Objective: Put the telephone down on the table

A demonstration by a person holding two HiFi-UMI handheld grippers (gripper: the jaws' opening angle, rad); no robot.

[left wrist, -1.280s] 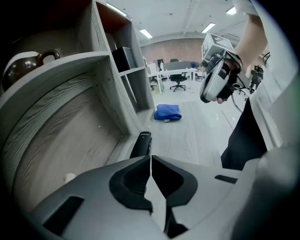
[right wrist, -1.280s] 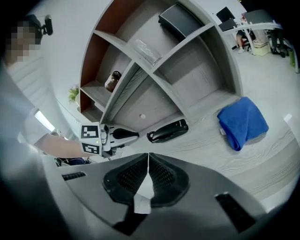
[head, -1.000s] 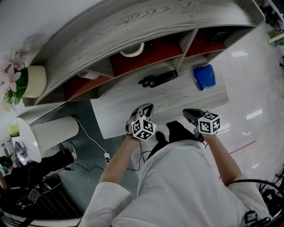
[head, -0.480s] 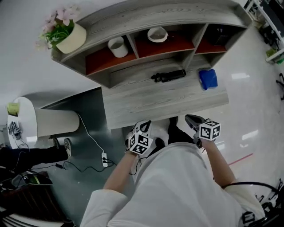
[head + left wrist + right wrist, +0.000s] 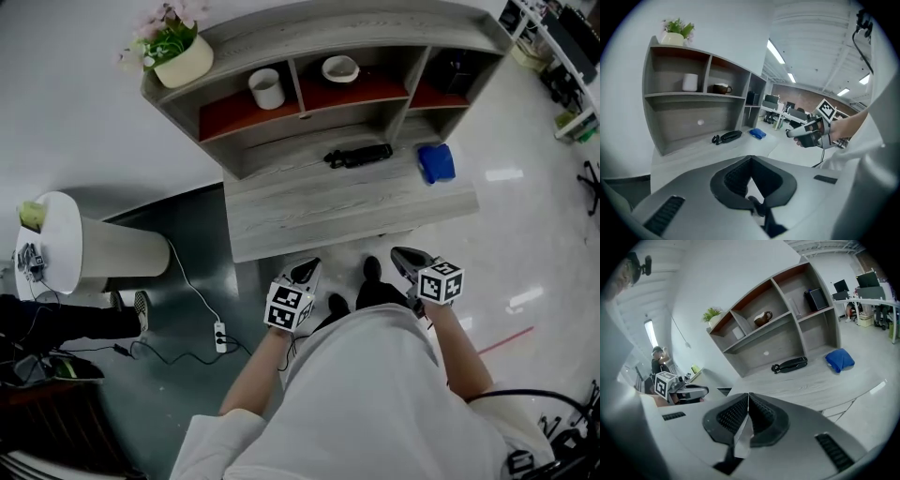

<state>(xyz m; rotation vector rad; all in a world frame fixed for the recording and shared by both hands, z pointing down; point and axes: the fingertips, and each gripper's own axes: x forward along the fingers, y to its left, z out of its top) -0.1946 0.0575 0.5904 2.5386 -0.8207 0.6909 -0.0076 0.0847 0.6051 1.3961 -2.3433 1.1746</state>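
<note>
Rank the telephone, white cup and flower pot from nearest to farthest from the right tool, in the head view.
1. Telephone, on the desk, nearest the right tool.
2. White cup, left shelf compartment.
3. Flower pot, atop the shelf's left end.

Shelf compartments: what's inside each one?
Left: a white cup. Middle: a mug. Right: a dark box; anything behind the box is covered.
</note>
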